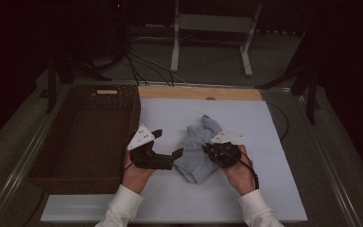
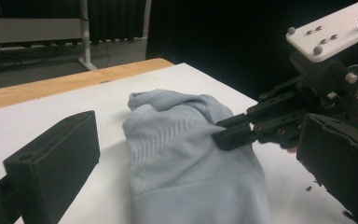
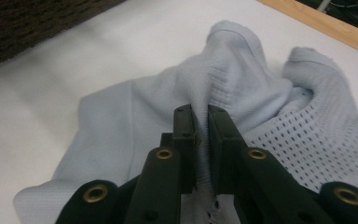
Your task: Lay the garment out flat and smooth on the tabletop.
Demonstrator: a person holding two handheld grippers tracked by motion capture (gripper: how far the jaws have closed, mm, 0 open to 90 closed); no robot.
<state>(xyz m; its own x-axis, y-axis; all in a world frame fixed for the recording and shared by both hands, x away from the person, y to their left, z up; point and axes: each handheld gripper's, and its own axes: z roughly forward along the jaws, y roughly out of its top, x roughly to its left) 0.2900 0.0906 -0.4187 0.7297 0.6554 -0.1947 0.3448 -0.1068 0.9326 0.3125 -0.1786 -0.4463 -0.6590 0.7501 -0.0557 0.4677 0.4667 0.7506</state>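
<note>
A light blue garment (image 1: 196,153) lies crumpled on the white table top (image 1: 264,142). My right gripper (image 1: 208,148) comes at it from the right and is shut on a raised fold of the cloth; in the right gripper view the fabric (image 3: 135,116) is pinched between the two near-touching jaws of the right gripper (image 3: 203,126). My left gripper (image 1: 168,143) sits at the garment's left edge with its jaws wide apart. In the left gripper view the garment (image 2: 191,140) lies between and beyond those jaws, and the right gripper (image 2: 223,137) bites its fold.
A dark woven basket (image 1: 134,113) stands at the left of the white top, close behind my left hand. A wooden strip (image 1: 198,92) runs along the far edge. Cables and a white stand (image 1: 212,23) lie on the floor beyond.
</note>
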